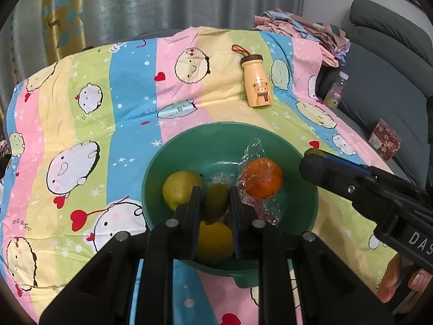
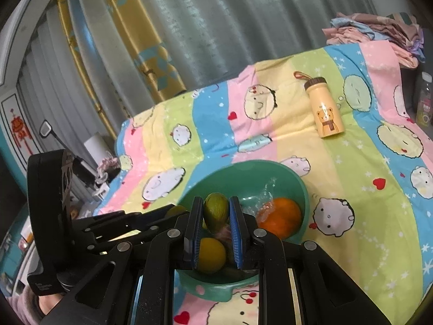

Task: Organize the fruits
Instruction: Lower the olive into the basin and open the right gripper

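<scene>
A green bowl [image 1: 173,159] sits on the striped cartoon cloth and also shows in the right wrist view [image 2: 295,184]. In it lie a yellow-green apple [image 1: 180,188], a yellow fruit [image 1: 215,242], an orange in clear wrap [image 1: 263,178] and a dark green fruit [image 1: 215,203]. My left gripper [image 1: 215,197] hovers over the bowl with the dark green fruit seen between its jaws. My right gripper [image 2: 216,208] is shut on an olive-green fruit [image 2: 215,211] above the bowl. The right gripper also shows at the left wrist view's right side [image 1: 311,159], a green fruit at its tip.
A yellow bear bottle [image 1: 257,81] lies on the cloth beyond the bowl. Folded clothes [image 1: 300,27] are piled at the far right corner. A clear bottle [image 1: 337,89] and a snack pack [image 1: 384,139] lie on the grey sofa at right. Curtains hang behind.
</scene>
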